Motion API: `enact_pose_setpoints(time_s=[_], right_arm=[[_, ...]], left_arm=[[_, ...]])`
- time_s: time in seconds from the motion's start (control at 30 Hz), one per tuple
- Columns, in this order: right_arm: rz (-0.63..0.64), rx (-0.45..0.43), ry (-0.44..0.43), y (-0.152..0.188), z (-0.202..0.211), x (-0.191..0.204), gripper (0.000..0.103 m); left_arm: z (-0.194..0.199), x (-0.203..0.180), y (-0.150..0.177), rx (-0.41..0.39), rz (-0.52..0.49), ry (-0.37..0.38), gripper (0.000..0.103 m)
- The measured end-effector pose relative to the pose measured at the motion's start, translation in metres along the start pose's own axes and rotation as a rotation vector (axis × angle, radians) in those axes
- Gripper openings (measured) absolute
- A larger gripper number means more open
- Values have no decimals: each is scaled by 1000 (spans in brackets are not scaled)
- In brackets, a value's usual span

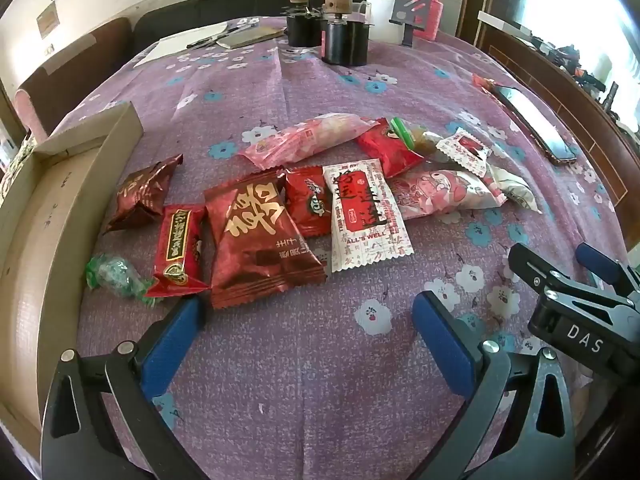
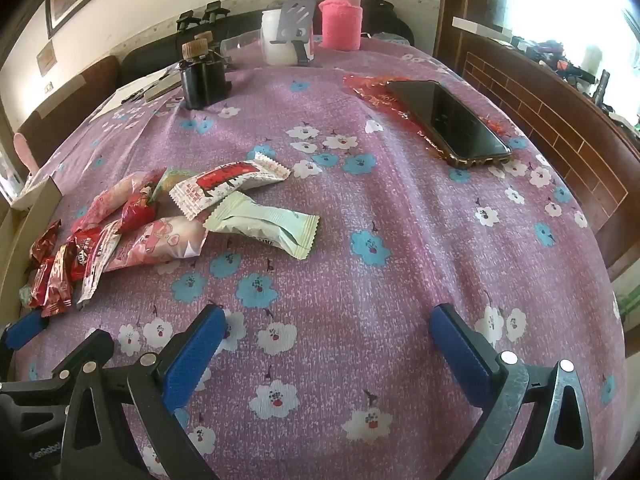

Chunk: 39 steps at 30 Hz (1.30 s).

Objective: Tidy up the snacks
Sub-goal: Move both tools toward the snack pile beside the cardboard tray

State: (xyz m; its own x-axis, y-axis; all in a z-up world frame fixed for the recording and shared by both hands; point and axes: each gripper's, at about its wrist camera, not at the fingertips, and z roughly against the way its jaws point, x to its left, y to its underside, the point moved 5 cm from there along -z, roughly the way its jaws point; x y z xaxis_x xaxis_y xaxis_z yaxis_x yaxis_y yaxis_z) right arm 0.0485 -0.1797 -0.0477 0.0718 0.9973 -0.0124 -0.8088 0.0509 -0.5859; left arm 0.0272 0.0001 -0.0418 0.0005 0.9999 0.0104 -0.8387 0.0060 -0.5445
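Our left gripper point(image 1: 308, 344) hovers spread and empty; the large red packet point(image 1: 256, 236) lies just ahead at 11 o'clock, long axis running 12 to 6. Our right gripper point(image 2: 328, 348), also spread, sits farther off; the cardboard box point(image 1: 44, 216) waits at 9.

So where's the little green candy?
In the left wrist view, the green candy sits on the purple tablecloth at the left end of the snack pile, between the cardboard box and a red packet.
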Motion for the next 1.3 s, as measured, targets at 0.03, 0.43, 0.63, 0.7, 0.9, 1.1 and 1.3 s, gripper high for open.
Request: enact_pose_setpoints(time_s=[0.03, 0.43, 0.63, 0.7, 0.9, 1.1, 1.3], right_arm=[[-2, 2, -3, 0, 0, 0, 103], [5, 44, -3, 8, 3, -1, 103], [-28, 47, 8, 12, 28, -5, 95], [-18, -18, -4, 10, 52, -1, 95], [89, -200, -73, 2, 113, 39, 97], [81, -87, -221, 2, 92, 84, 81], [80, -25, -327, -6, 67, 119, 70]], left_arm=[[0, 0, 0, 2, 0, 0, 103], [73, 20, 1, -223, 10, 118, 103], [147, 84, 0, -435, 75, 56, 103], [159, 113, 2, -446, 108, 42, 103], [172, 171, 6, -430, 216, 80, 103], [168, 196, 13, -396, 244, 87, 103], [157, 202, 14, -378, 239, 103, 103]])
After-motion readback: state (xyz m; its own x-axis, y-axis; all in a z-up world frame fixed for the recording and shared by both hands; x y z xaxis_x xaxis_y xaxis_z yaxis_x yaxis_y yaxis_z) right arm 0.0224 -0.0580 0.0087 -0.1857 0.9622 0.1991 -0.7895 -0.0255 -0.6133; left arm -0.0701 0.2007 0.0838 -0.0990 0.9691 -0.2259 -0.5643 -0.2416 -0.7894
